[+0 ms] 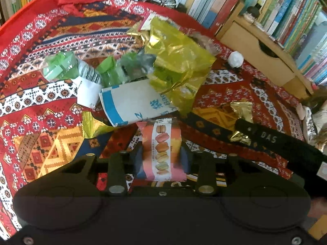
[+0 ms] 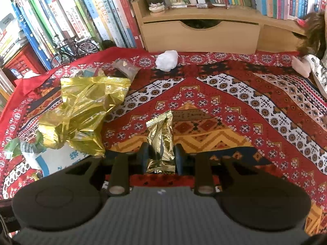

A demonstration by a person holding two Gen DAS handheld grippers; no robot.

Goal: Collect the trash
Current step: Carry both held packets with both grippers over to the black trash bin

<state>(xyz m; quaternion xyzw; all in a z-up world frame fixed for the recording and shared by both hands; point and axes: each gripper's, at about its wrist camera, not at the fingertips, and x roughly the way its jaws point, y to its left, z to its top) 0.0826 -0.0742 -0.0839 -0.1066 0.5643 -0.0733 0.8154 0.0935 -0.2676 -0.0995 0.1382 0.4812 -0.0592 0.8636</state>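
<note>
Nearest the left wrist camera, the left gripper (image 1: 161, 159) has its jaws closed on a pink macaron packet (image 1: 161, 149), which stands upright between the pads above the patterned cloth (image 1: 40, 106) covering the worktop. Beyond it, from left to right, lie a crumpled green wrapper (image 1: 61, 66) on a white paper slip, a white paper cup (image 1: 132, 104) with blue print tipped on its side, and a yellow foil bag (image 1: 177, 61) leaning over the cup. Farther right a white paper ball (image 1: 236, 59) rests near a wooden drawer box (image 1: 261, 59), with rows of books behind.

Through the right wrist camera, the right gripper (image 2: 160, 155) has its jaws clamped on a small gold wrapper (image 2: 160, 140), held upright over the cloth. Left of it sits the crumpled foil bag (image 2: 81, 114), with the cup's white side showing beneath. Straight ahead, well apart, the paper ball (image 2: 166, 60) lies at the cloth's far edge, just before the drawer box (image 2: 200, 36).
</note>
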